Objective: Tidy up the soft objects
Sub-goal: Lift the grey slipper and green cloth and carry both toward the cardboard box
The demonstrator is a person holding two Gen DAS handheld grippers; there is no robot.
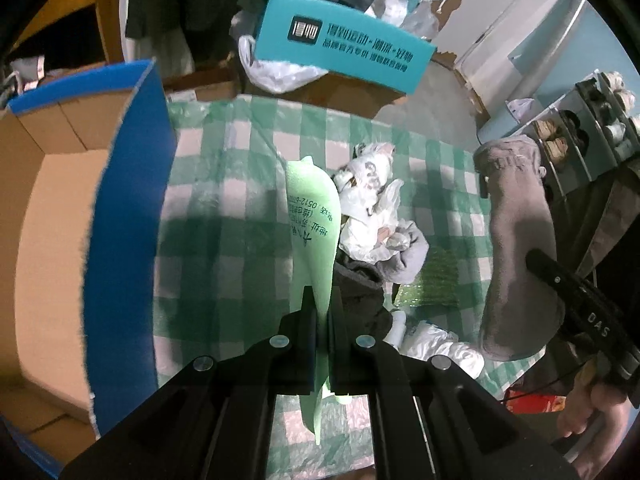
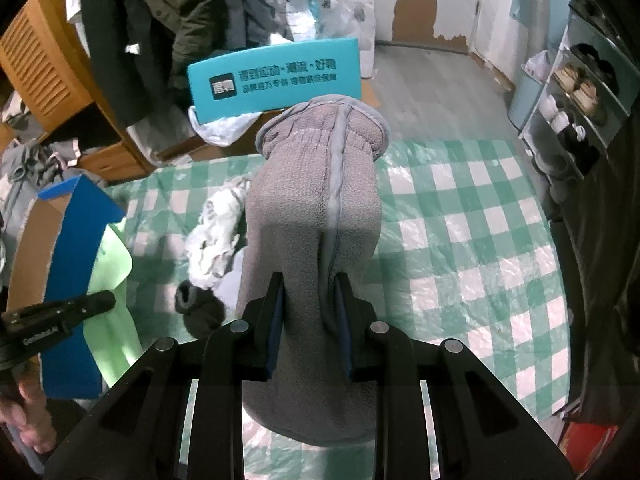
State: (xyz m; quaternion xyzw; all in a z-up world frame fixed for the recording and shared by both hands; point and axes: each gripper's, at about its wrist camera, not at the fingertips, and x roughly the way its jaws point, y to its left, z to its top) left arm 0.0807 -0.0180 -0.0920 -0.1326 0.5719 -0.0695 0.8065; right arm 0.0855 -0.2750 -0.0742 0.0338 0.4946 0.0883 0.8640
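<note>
I hold two black hand-held grippers over a table covered in a green-and-white checked plastic cloth (image 1: pixel 224 184). My left gripper (image 1: pixel 322 300) has its jaws pinched tight on a thin pale green plastic bag printed with black Chinese characters (image 1: pixel 314 216), which hangs clear of the cloth. My right gripper (image 2: pixel 309 286) is clamped on a grey fleece mitten with an elasticated cuff (image 2: pixel 316 208), lifted with the cuff pointing to twelve o'clock; in the left view that mitten shows at three o'clock. An open cardboard box with blue outer walls (image 1: pixel 120 208) stands at nine o'clock in the left view; its visible inside looks bare, so I judge nothing has been sorted into it yet, though part is hidden. Still lying on the cloth near the centre is a heap of crumpled white plastic bags (image 1: pixel 372 208) with a dark grey fleece piece (image 1: pixel 360 292) touching it at about five o'clock. So the work seems early: two items are in hand and several remain. At twelve o'clock a teal box (image 1: pixel 344 40) carries a dark square logo and Chinese writing I cannot read reliably. The green bag's print includes digits reading roughly "0512". The right gripper's body shows the letters "DAS".
</note>
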